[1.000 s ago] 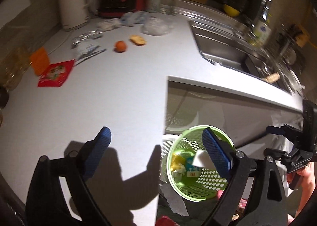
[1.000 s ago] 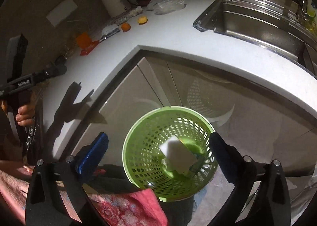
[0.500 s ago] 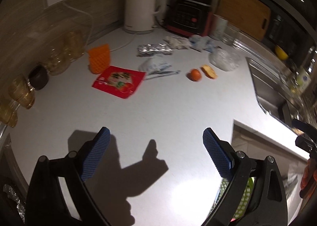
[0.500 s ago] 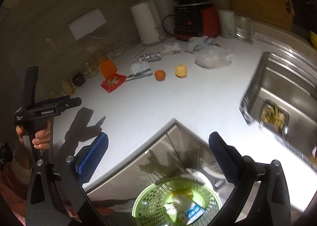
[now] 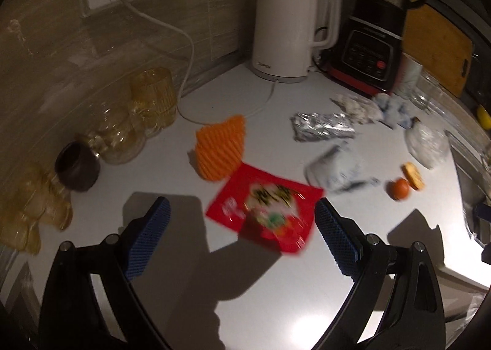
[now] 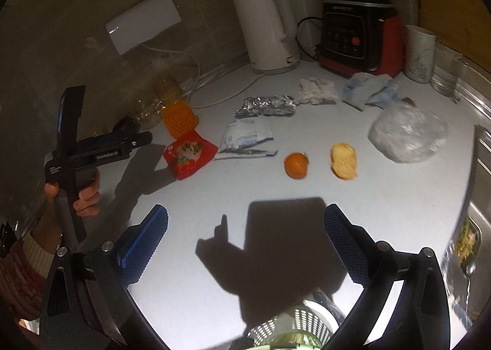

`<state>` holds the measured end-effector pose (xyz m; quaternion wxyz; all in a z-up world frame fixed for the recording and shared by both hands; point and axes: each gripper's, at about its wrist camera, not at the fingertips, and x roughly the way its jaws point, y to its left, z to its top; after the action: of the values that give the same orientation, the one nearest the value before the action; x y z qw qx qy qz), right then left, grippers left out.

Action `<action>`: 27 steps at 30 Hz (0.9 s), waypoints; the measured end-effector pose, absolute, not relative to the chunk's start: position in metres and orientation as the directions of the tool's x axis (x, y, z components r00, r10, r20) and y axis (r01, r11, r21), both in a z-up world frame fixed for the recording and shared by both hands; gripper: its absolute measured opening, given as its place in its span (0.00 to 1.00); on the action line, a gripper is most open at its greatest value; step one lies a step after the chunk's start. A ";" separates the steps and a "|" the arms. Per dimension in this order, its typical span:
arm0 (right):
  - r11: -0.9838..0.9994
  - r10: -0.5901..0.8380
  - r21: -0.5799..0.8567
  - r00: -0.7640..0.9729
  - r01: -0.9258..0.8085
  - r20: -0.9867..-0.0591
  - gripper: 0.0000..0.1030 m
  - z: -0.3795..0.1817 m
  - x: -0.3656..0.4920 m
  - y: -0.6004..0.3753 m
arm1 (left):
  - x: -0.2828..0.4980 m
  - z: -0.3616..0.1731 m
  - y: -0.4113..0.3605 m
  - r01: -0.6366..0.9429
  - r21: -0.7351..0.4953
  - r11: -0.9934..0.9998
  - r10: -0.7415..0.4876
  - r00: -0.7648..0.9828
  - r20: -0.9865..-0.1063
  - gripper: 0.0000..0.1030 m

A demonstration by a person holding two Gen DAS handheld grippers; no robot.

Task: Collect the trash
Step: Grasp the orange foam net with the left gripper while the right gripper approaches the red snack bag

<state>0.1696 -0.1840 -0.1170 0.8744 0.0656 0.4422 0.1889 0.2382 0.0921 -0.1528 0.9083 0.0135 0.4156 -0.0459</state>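
Trash lies on the white counter (image 5: 264, 285): a red snack wrapper (image 5: 264, 209) (image 6: 188, 155), an orange foam net (image 5: 222, 147) (image 6: 179, 118), a white printed packet (image 5: 337, 167) (image 6: 247, 135), crumpled foil (image 5: 322, 127) (image 6: 265, 106), tissues (image 6: 316, 90), a clear plastic bag (image 6: 408, 132), an orange fruit (image 6: 296, 165) and a bread piece (image 6: 343, 160). My left gripper (image 5: 242, 235) is open and empty, just short of the red wrapper. My right gripper (image 6: 245, 242) is open and empty over the counter's front. The green basket's rim (image 6: 291, 331) shows below it.
A white kettle (image 5: 285, 28), a black and red blender (image 5: 371, 46), amber glasses (image 5: 153, 101) and a dark cup (image 5: 76, 169) line the back wall. A sink (image 6: 478, 196) lies to the right. A mug (image 6: 420, 54) and a glass (image 6: 446, 71) stand near it.
Both grippers rose from the green basket below the counter and swung forward over the worktop. The left one closed in on the red wrapper. Both stayed open and empty.
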 end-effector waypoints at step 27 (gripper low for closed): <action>0.800 0.508 0.292 0.333 -0.523 -0.794 0.98 -0.172 0.284 -0.068 | 0.317 -0.174 0.107 0.092 0.039 0.995 -0.028 0.629 -0.777 0.23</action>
<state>0.2845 -0.0677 -0.1724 0.8164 -0.0080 0.4834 0.3159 0.3166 0.1072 -0.1741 0.9017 0.0374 0.4295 -0.0333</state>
